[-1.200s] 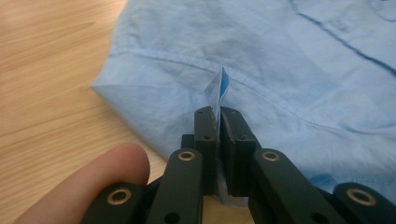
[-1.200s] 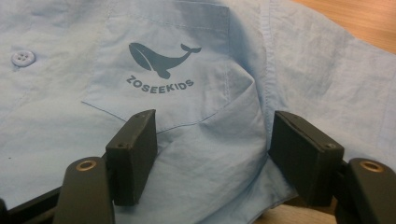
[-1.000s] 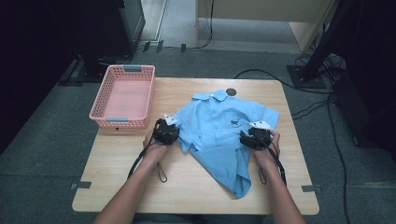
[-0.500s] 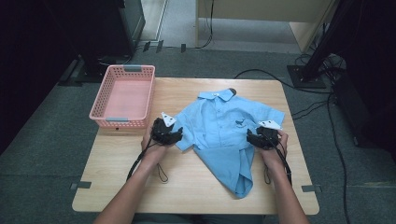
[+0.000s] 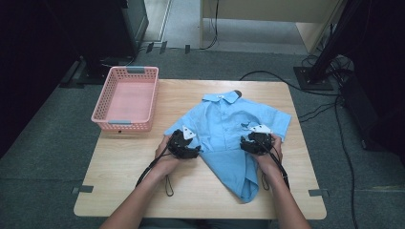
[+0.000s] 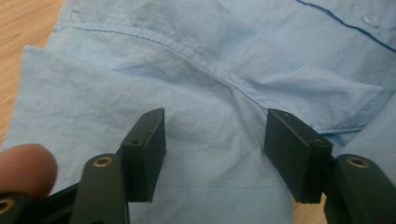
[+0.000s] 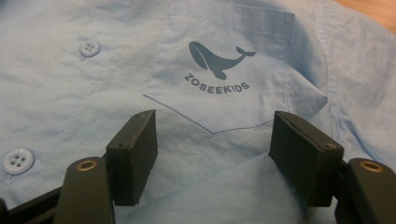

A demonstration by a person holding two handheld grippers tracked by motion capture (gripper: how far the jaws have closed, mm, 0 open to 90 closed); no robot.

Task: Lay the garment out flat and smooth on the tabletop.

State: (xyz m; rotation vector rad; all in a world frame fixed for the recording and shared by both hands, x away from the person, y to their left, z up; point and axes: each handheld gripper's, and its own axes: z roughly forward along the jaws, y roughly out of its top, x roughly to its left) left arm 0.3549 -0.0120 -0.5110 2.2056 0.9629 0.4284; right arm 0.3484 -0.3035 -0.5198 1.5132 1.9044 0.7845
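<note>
left hand-held gripper (image 5: 190,146) just released shirt (image 5: 224,125), backed off; right hand-held gripper (image 5: 254,141) released; basket (image 5: 111,121) empty.

A pink basket (image 5: 125,100) blocks the table's (image 5: 124,191) far left corner; its near left and near edge lie bare beside the shirt (image 5: 229,129).

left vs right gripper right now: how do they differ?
The left gripper sits at the blue shirt's sleeve edge, with bare table beside it; the right gripper sits over the chest pocket with the whale print. The left gripper's jaws have just been opening, with nothing pinched; the right gripper's stand a little wider in its own view. Both are open, jaws above the shirt cloth.
</note>
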